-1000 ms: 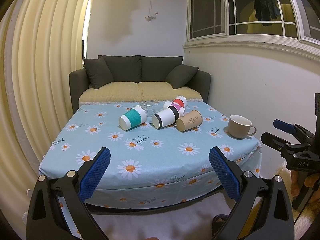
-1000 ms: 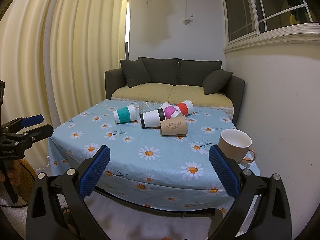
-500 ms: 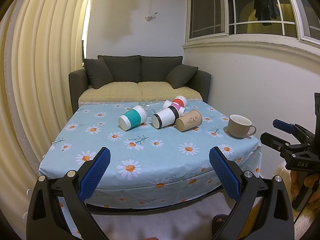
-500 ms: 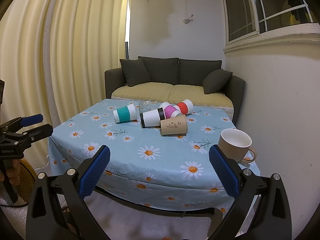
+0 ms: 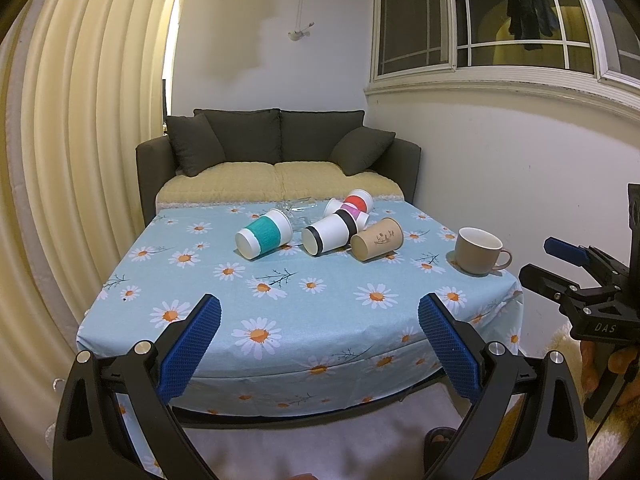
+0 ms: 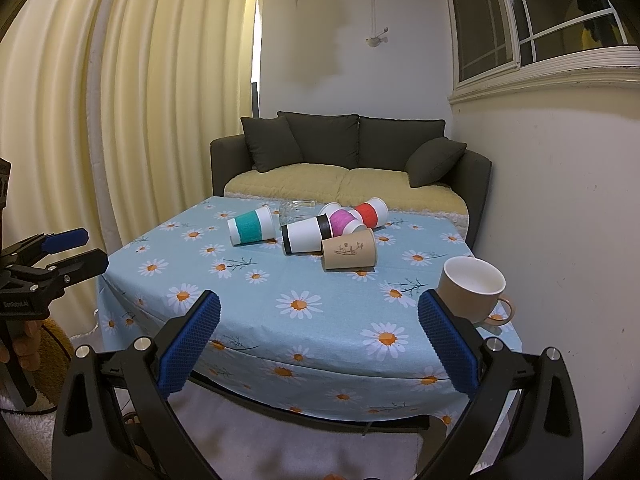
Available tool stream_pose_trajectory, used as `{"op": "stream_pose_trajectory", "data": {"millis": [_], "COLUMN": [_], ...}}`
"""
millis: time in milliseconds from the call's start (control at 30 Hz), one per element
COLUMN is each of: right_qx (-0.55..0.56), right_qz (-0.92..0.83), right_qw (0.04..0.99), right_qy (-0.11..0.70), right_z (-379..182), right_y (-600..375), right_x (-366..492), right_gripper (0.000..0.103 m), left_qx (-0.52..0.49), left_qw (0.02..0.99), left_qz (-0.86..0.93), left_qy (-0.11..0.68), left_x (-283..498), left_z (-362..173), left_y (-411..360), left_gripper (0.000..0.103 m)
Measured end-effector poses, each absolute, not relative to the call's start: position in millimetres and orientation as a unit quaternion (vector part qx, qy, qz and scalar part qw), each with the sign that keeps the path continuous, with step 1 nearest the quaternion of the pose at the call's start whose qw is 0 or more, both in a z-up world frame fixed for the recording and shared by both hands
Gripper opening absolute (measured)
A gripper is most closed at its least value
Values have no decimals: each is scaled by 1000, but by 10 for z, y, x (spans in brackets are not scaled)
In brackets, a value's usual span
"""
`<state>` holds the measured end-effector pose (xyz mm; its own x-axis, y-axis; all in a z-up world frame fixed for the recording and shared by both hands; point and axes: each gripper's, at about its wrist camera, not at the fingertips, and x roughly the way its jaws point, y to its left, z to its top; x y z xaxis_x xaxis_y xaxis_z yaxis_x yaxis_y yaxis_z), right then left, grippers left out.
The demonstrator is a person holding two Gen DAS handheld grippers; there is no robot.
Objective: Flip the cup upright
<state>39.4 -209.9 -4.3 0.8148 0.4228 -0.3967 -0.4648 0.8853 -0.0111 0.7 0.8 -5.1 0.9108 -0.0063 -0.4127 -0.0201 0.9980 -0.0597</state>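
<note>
Five paper cups lie on their sides mid-frame on the daisy-cloth desk [image 5: 280, 320], well beyond both grippers. The kraft cup [image 6: 349, 254] lies across the right view and is nearest the right gripper [image 6: 319, 340]. Left gripper [image 5: 319, 340] faces the teal-sleeved cup [image 5: 264, 239]. Both pairs of fingers are spread and empty. An upright mug [image 6: 472, 290] stands right of the path.

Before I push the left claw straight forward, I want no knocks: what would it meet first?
Probably the table's near edge; the open left claw is short of it. Above the cloth, likely the black-banded cup, though depth is unclear.
</note>
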Motion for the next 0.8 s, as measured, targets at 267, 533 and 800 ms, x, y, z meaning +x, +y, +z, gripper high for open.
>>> {"op": "stream_pose_trajectory", "data": {"millis": [267, 533, 800], "right_qx": [-43, -27, -34], "right_qz": [234, 234, 247], "right_qw": [947, 942, 936], "right_qy": [214, 237, 248], "right_z": [-36, 26, 200], "right_y": [-2106, -2130, -1961], "right_x": [497, 722, 1165], "right_gripper": [98, 98, 98], "left_qx": [-31, -35, 8], "left_qw": [975, 967, 959], "left_qz": [-1, -27, -79], "left_qy": [220, 252, 271], "left_x": [36, 214, 723], "left_z": [-71, -12, 304], "left_y": [2, 41, 113], "left_gripper": [97, 97, 97]}}
